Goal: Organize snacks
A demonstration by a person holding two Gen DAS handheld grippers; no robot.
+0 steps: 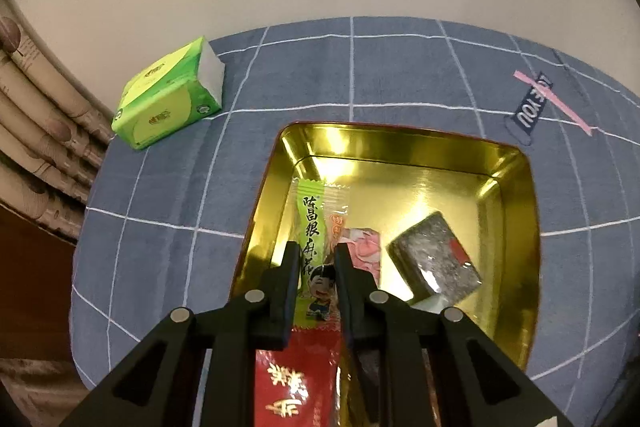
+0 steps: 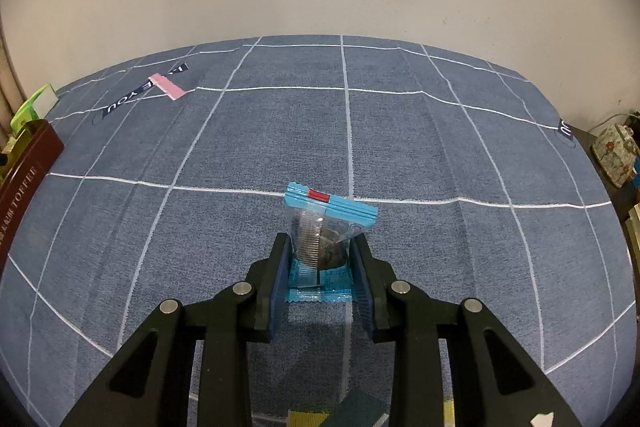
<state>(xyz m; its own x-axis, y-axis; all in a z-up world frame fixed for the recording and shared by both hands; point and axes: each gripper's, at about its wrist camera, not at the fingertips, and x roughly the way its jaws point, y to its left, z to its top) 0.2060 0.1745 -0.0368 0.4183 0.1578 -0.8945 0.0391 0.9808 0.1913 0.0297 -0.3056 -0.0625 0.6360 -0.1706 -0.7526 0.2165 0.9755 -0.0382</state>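
Note:
In the left wrist view my left gripper (image 1: 318, 253) is shut on a long green snack packet (image 1: 314, 239) and holds it over a gold tin tray (image 1: 520, 187). Inside the tray lie a pink-wrapped snack (image 1: 362, 247), a dark grey wrapped block (image 1: 434, 255) and a red packet (image 1: 298, 375) under the fingers. In the right wrist view my right gripper (image 2: 320, 247) is shut on a blue and clear wrapped snack (image 2: 326, 223), held just above the blue checked cloth (image 2: 240, 147).
A green tissue pack (image 1: 168, 95) lies at the cloth's far left corner by the wall. The tin's dark red side (image 2: 24, 171) shows at the left edge of the right wrist view. Curtain folds (image 1: 36, 107) hang at left; clutter (image 2: 616, 155) sits beyond the cloth's right edge.

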